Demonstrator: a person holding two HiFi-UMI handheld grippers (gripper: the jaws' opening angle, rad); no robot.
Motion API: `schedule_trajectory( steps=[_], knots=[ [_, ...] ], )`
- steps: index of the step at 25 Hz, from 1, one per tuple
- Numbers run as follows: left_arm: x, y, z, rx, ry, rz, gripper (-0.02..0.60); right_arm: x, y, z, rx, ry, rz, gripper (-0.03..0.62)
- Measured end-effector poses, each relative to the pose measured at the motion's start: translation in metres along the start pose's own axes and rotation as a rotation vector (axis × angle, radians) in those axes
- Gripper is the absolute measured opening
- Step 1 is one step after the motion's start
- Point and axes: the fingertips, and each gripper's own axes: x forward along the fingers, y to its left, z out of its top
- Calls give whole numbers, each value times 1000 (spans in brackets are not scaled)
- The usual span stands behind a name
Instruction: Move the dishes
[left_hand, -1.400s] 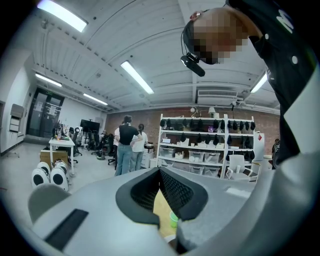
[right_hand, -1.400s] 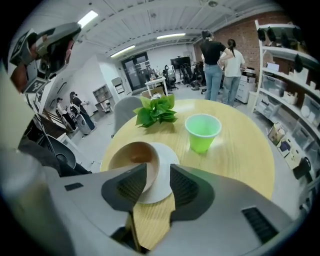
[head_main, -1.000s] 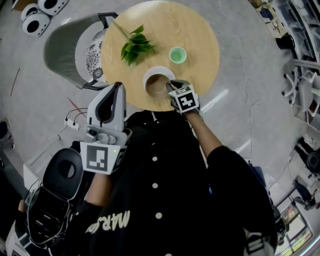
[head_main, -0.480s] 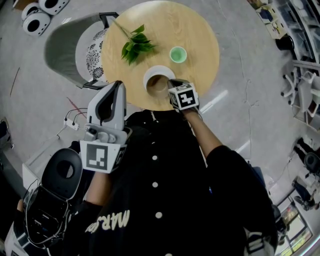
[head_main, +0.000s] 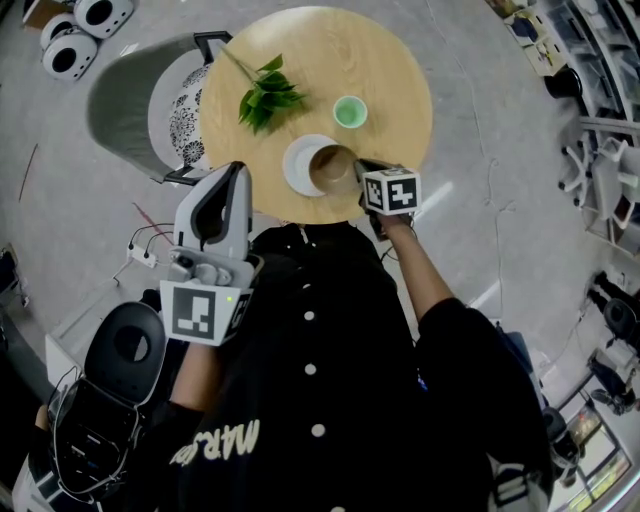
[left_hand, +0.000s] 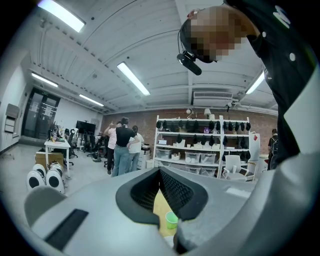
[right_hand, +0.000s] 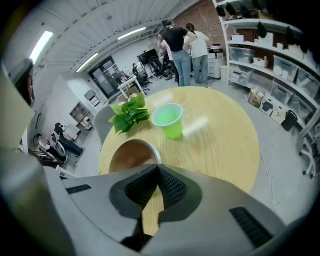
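Now just closed on the rim of the brown bowl (head_main: 332, 170), the fingers of the right gripper (right_hand: 157, 167) have drawn it from the middle of the white plate (head_main: 294, 166) toward its right edge; the move has begun. Left of the plate, the left gripper (left_hand: 160, 172) keeps its fingers closed, empty.

Round wooden table (head_main: 385, 60) at frame's 12 o'clock. On top: leafy sprig (head_main: 265, 96) at 10, green cup (head_main: 350, 111) at 3, white plate (head_main: 296, 165) at 6. Brown bowl (head_main: 331, 168) over plate's 3 o'clock edge, right gripper (head_main: 360, 174) at rim. Left gripper (head_main: 237, 175) by table's 7 o'clock edge.
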Motion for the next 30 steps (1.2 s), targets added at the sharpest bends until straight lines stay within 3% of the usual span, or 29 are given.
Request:
schedule_trajectory(
  steps=[14,30],
  knots=[
    [13,-11,11,-43,-29,-27,3,-41,-99,-3,195,-35,-109,5],
    [21,-8,9,-59,-11,-18,3,-32,-118,-15,238,12,-113,5]
  ],
)
